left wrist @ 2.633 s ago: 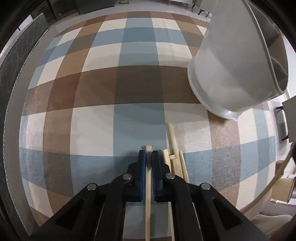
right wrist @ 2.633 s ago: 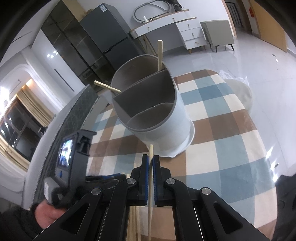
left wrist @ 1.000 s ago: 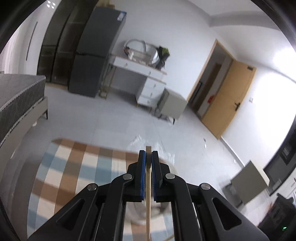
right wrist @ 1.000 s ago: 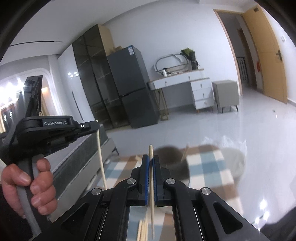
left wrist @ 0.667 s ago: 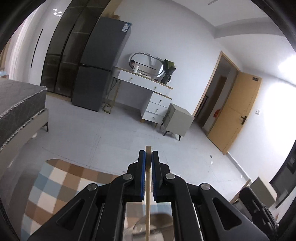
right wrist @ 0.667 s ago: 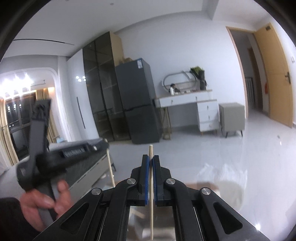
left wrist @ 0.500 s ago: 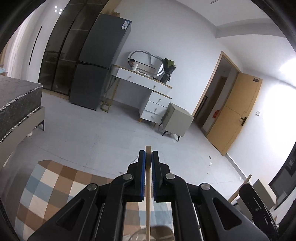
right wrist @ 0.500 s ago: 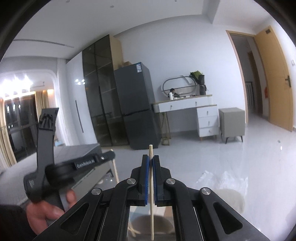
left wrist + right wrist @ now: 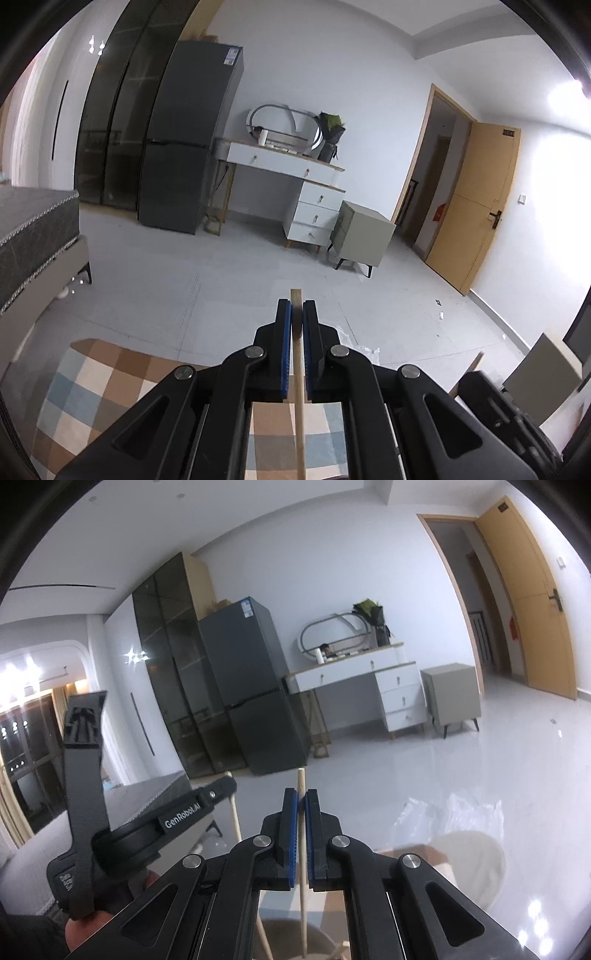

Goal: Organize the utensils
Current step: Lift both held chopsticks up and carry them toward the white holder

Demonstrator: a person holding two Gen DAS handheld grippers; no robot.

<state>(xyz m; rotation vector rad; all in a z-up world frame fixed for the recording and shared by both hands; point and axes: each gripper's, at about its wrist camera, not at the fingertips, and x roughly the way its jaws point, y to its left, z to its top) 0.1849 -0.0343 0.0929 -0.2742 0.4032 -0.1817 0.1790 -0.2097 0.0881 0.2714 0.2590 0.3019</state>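
My left gripper [image 9: 296, 314] is shut on a wooden chopstick [image 9: 298, 406], held upright and pointing down toward the checkered tablecloth [image 9: 96, 384]. My right gripper [image 9: 300, 805] is shut on another wooden chopstick [image 9: 303, 897], also upright. Its lower end hangs over the grey utensil holder [image 9: 284, 938], whose rim shows between the arms at the bottom edge. The left gripper body [image 9: 147, 827] with its chopstick [image 9: 234, 819] shows at the left of the right wrist view. The right gripper body [image 9: 517, 417] shows at the lower right of the left wrist view.
Both cameras look out across the room: a grey fridge [image 9: 188, 147], a white desk with drawers [image 9: 291, 192], a grey bedside cabinet [image 9: 360, 240], a wooden door [image 9: 476, 206] and a bed [image 9: 33, 236] at the left. A round white stool [image 9: 469, 864] stands beyond the table.
Both grippers have lifted from the table with their chopsticks and tilted up to face the room. In the last half second the views shifted only slightly.
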